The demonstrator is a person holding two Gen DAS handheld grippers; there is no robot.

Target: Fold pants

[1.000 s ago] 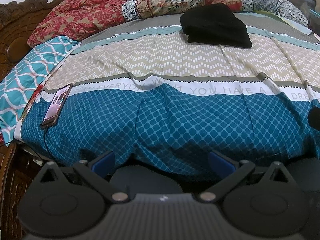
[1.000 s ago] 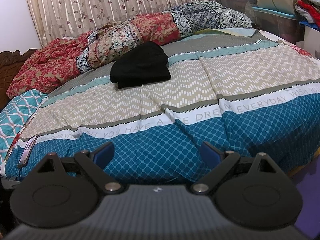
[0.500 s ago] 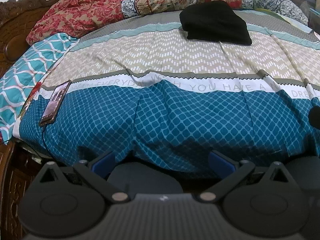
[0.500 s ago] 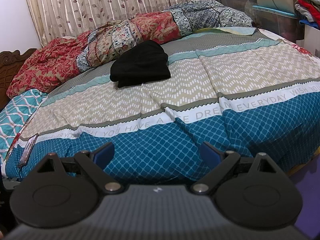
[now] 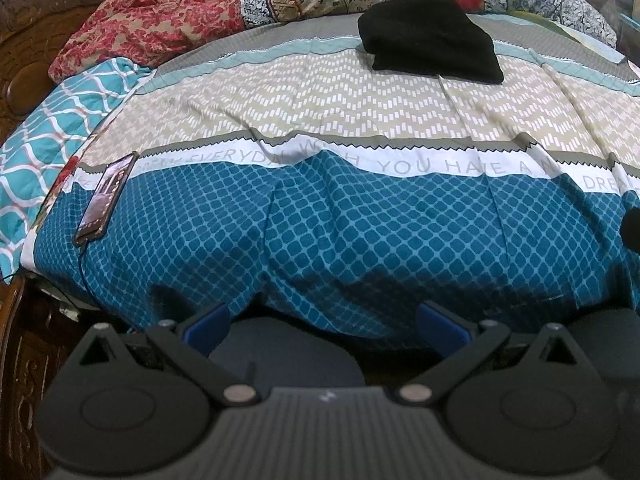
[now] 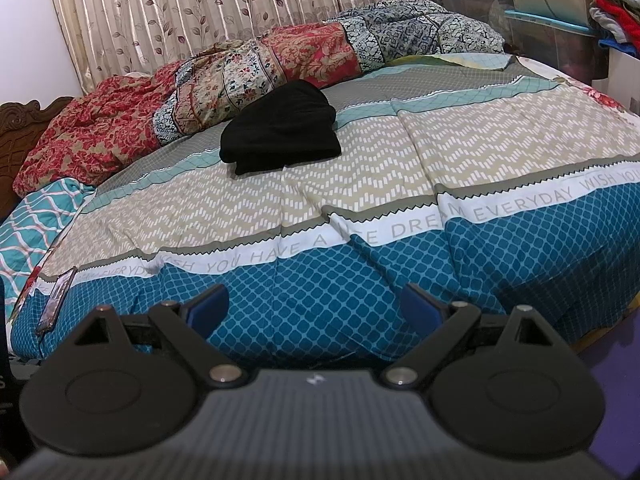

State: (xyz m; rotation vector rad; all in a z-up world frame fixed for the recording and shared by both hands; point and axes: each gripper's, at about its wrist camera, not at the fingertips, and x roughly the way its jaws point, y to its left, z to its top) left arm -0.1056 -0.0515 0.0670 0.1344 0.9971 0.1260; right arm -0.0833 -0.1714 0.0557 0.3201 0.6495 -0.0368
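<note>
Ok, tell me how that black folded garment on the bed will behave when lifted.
The black folded garment looks soft and floppy; a one-edge grab would probably undo its layers. It seems light for its bulk. On the patterned bedsheet it would likely drag rather than slide.

A wide bed (image 6: 480, 152) with a patterned blue and beige cover fills the room. Leaf-print curtains (image 6: 200, 12) hang at the far side. A carved wooden headboard (image 5: 24, 40) stands on the left.

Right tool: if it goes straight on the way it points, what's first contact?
Most likely the blue diamond-patterned band of the bedspread at the bed's near edge, seen between the open right tool fingers. The folded black pants lie well beyond; depth is uncertain.
</note>
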